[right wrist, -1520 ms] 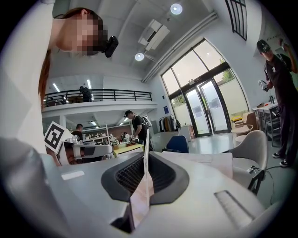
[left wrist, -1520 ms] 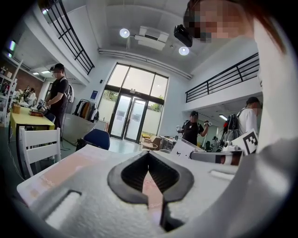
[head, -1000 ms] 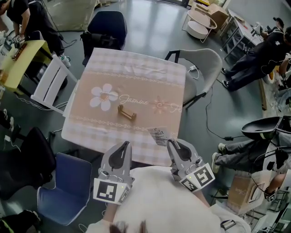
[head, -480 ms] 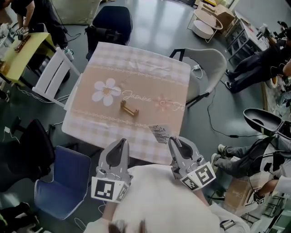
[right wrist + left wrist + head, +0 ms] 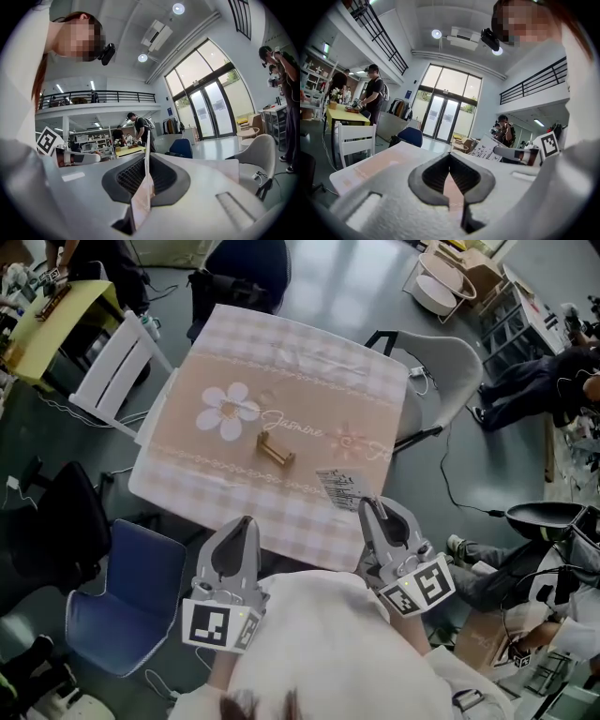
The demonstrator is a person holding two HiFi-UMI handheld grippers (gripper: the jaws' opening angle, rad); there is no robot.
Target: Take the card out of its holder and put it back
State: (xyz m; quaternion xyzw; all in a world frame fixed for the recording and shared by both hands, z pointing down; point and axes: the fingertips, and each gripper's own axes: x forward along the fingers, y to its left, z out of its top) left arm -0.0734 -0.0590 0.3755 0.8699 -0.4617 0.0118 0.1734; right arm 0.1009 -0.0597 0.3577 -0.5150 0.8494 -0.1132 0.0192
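A small wooden card holder (image 5: 276, 449) stands empty in the middle of the table (image 5: 281, 352), on a pink checked cloth with a flower print. My right gripper (image 5: 367, 504) is shut on a white printed card (image 5: 339, 486) and holds it over the table's near right corner, well short of the holder. In the right gripper view the card (image 5: 143, 197) stands edge-on between the pads of that gripper (image 5: 146, 157). My left gripper (image 5: 246, 521) hovers at the near edge, left of the card. Its jaws meet at the tips (image 5: 450, 157) with nothing between them.
A blue chair (image 5: 122, 606) stands near left, a white slatted chair (image 5: 112, 371) to the left, and a grey chair (image 5: 441, 362) at the far right. A yellow table (image 5: 42, 320) and several people stand around the room.
The right gripper has carried the card a little farther over the table's near edge. The left gripper has drifted slightly left. The holder has not moved.
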